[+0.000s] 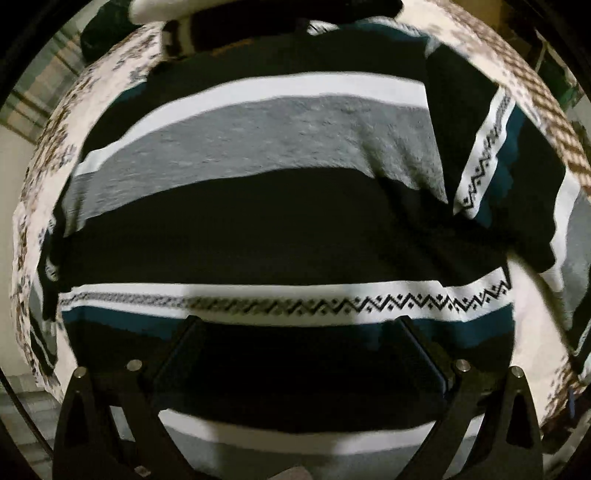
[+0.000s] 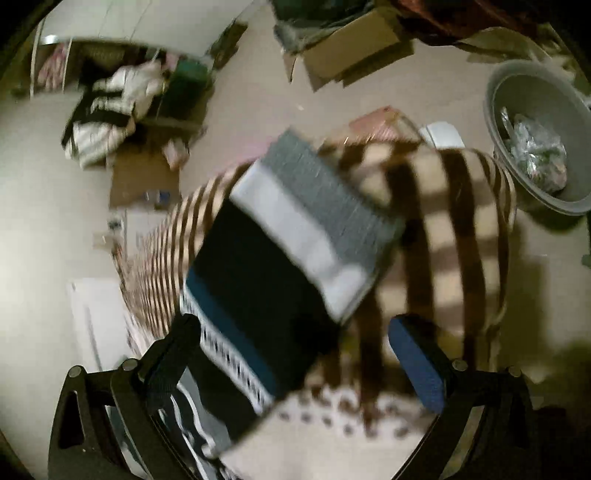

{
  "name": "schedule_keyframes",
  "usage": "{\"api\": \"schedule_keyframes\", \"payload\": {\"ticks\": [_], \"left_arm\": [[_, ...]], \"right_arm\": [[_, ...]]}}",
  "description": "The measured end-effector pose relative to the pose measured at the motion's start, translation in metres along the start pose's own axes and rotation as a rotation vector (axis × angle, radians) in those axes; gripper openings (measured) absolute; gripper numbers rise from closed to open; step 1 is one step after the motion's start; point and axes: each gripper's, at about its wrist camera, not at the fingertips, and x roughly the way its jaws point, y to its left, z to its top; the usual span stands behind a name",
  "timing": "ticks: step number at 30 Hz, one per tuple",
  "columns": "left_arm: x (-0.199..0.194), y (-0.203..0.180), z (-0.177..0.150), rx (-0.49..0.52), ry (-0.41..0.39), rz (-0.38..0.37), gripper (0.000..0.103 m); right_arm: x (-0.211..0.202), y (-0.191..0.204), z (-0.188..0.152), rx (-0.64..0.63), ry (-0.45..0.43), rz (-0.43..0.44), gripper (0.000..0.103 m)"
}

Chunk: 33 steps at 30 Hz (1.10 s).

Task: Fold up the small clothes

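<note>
A striped knit sweater (image 1: 258, 229), in black, grey, white and teal bands with a zigzag border, lies flat on a patterned cloth-covered surface (image 1: 48, 155). One sleeve (image 1: 491, 147) is folded across its right side. My left gripper (image 1: 299, 325) hovers open just above the sweater's lower band, holding nothing. In the right wrist view a sleeve (image 2: 288, 251) of the same sweater lies over the brown-striped cloth (image 2: 443, 206). My right gripper (image 2: 291, 328) is open above it, and its fingers straddle the sleeve without closing on it.
Beyond the surface's edge the floor holds cardboard boxes (image 2: 354, 48), a grey bin (image 2: 539, 140) with crumpled wrappers, a pile of clothes (image 2: 110, 110) at the left and flat cardboard (image 2: 144, 181). Another folded garment (image 1: 229, 29) lies at the far edge in the left wrist view.
</note>
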Motion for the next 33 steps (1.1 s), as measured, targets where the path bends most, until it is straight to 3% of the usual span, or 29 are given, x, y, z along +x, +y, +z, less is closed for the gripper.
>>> {"api": "schedule_keyframes", "payload": {"ticks": [8,10,12,14,18,26,33], "left_arm": [[0.007,-0.020,0.005,0.030,-0.014,0.005,0.103],[0.007,-0.021,0.006,0.029,-0.016,0.005,0.103],[0.008,-0.020,0.008,0.030,-0.018,0.003,0.103],[0.008,-0.021,0.009,0.029,-0.023,-0.001,0.103],[0.007,-0.015,0.010,0.013,-0.027,-0.015,0.103],[-0.016,0.025,0.015,-0.058,-0.058,-0.059,0.103],[-0.030,0.090,0.018,-0.164,-0.075,-0.079,0.103]], "right_arm": [[0.010,-0.016,0.031,0.062,-0.125,0.068,0.100],[0.009,-0.015,0.038,0.049,-0.152,0.062,0.094],[0.005,-0.017,0.046,0.025,-0.183,0.038,0.068],[0.000,-0.018,0.054,0.007,-0.197,0.010,0.049],[0.000,-0.013,0.060,-0.062,-0.188,-0.061,0.019],[-0.045,0.052,0.024,-0.240,-0.182,-0.072,0.014],[-0.085,0.180,-0.048,-0.488,-0.137,0.030,0.014]]}}
